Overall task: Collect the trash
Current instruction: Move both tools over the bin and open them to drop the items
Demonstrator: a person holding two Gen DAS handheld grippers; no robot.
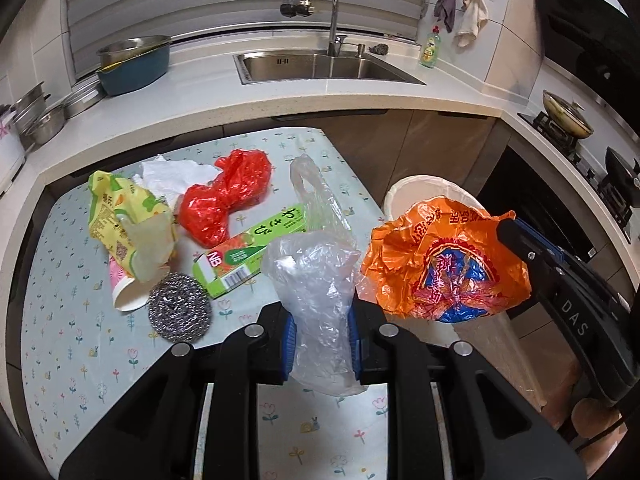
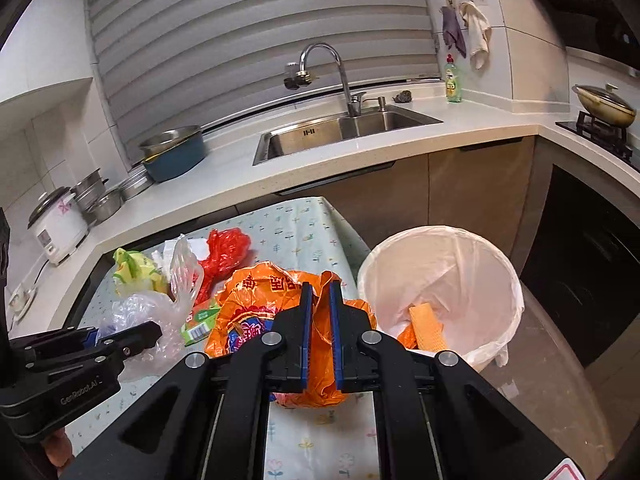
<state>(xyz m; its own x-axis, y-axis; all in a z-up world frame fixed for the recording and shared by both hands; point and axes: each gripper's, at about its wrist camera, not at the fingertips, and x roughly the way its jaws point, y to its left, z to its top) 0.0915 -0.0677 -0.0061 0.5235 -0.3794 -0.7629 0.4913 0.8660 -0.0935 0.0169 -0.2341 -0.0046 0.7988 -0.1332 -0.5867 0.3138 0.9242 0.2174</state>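
The orange bag (image 2: 280, 312) is pinched between the narrowed jaws of the right gripper (image 2: 320, 320) and is carried above the near right corner of the table (image 2: 304, 452). The lined bin (image 2: 440, 292) is seen ahead and to the right of this gripper, off the table's right edge, with its mouth open upward; it is the right hand that is nearer to it. A move forward and to the right is judged to be what the drop calls for, and nothing is seen between the bag and the bin's rim. An orange-yellow scrap (image 2: 428, 326) is already lying inside the liner.

The clear plastic bag (image 1: 320, 300) is clamped by the left gripper (image 1: 322, 332), whose jaws are drawn in around it; the bag's long axis is run away from the gripper towards the table's far edge. The bin lies well to the right of this hand, past the orange bag, which is judged to stand in its way.

Left on the table are the red bag (image 1: 224, 196), the green box (image 1: 248, 256), the yellow packet (image 1: 128, 224), the steel scourer (image 1: 180, 310), the paper cup (image 1: 128, 296) and the white tissue (image 1: 172, 178)
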